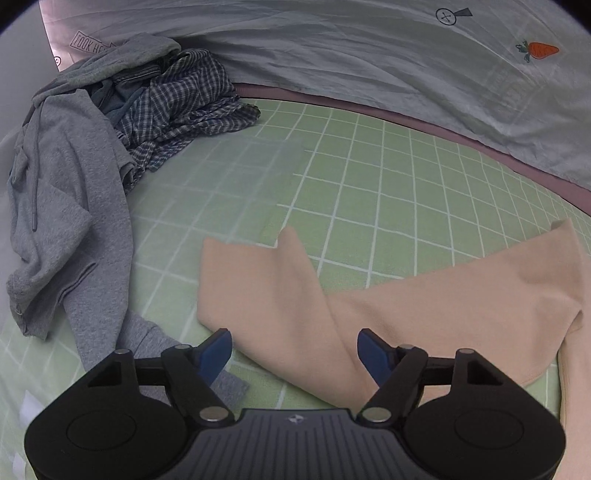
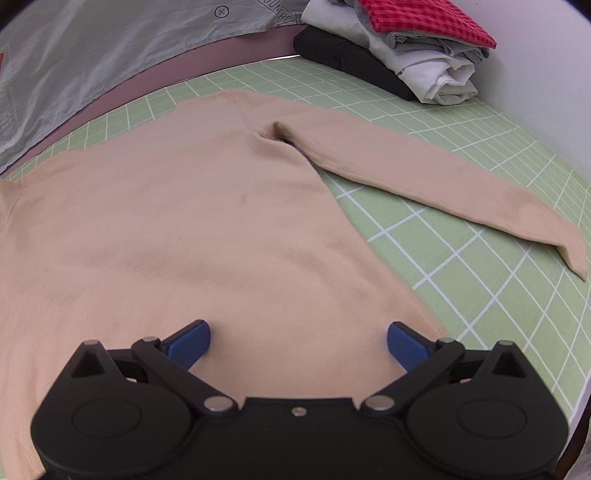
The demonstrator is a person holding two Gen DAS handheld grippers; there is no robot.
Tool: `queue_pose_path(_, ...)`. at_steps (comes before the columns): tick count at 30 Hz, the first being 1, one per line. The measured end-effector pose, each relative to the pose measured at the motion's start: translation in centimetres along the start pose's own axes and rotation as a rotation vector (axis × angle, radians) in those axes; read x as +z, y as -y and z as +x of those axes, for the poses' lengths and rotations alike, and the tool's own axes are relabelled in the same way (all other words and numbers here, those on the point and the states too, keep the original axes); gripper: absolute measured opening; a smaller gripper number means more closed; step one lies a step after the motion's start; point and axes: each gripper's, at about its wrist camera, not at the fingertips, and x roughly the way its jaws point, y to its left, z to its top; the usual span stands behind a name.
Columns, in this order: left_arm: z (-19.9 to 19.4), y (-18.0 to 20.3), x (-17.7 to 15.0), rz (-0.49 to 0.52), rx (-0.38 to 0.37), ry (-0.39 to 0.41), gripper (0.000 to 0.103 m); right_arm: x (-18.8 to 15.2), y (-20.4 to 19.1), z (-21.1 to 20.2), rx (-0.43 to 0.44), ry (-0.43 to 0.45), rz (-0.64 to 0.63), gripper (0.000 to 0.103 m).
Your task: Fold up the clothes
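A peach long-sleeved top [image 2: 192,221] lies spread flat on the green checked mat [image 2: 461,266], one sleeve [image 2: 443,192] stretched out to the right. The right gripper [image 2: 298,341] hangs over its lower edge with jaws wide and nothing between them. The left gripper [image 1: 294,349] is open over the other sleeve [image 1: 280,295], seemingly not pinching it, with a grey hoodie [image 1: 70,206] and a checked shirt [image 1: 177,107] heaped nearby.

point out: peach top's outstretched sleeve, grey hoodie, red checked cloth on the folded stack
Peach top's sleeve [image 2: 443,184]: right wrist view, mid-length of the sleeve.
Grey hoodie [image 1: 74,206]: left wrist view, the body fabric beside the drawstring.
Red checked cloth [image 2: 417,18]: right wrist view, its top face.
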Motion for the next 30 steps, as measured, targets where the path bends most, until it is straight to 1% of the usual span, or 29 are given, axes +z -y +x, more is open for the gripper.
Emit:
queue_pose_path(2, 0.5, -0.4, -0.1, -0.028, 0.014, -0.003, 0.057, 0.0, -0.2, 0.0, -0.010, -0.004, 0.003, 0.103)
queue_pose_path(3, 0.3, -0.6, -0.3, -0.039, 0.027, 0.012, 0.052, 0.0, -0.2, -0.1, -0.015, -0.006, 0.005, 0.103)
queue_pose_path(5, -0.1, -1.1, -0.6, -0.061, 0.040, 0.032, 0.021, 0.0, -0.3, -0.1, -0.023, -0.007, 0.006, 0.103)
queue_pose_path(7, -0.9, -1.6, -1.1, -0.081, 0.039, 0.051, 0.013, 0.0, -0.1, 0.0, -0.015, -0.007, 0.017, 0.103)
queue_pose_path(8, -1.3, -1.8, -1.5, -0.090, 0.037, 0.062, 0.011, 0.0, 0.0, 0.0, -0.010, -0.007, 0.023, 0.103)
queue_pose_path(13, -4.0, -2.6, -3.7, -0.136, 0.020, 0.128, 0.011, -0.3, 0.1, -0.1, -0.003, 0.012, 0.011, 0.103)
queue_pose_path(17, -6.8, -2.7, -7.1, -0.158, 0.016, 0.148, 0.012, -0.5, 0.1, -0.2, 0.006, 0.029, 0.002, 0.103)
queue_pose_path(20, -7.9, -2.2, -9.6, -0.145, 0.015, 0.133, 0.015, -0.7, 0.2, -0.2, 0.016, 0.045, -0.012, 0.103)
queue_pose_path(24, -8.6, -1.9, -12.7, -0.159, 0.001, 0.075, 0.017, -0.9, 0.4, -0.2, 0.034, 0.061, -0.034, 0.103)
queue_pose_path(27, -9.2, -1.7, -14.1, -0.167, -0.003, 0.060, 0.021, -0.9, 0.5, -0.2, 0.044, 0.066, -0.046, 0.103)
queue_pose_path(30, -9.9, -1.7, -14.6, -0.174, 0.001, 0.053, 0.024, -0.9, 0.6, -0.2, 0.051, 0.072, -0.056, 0.103)
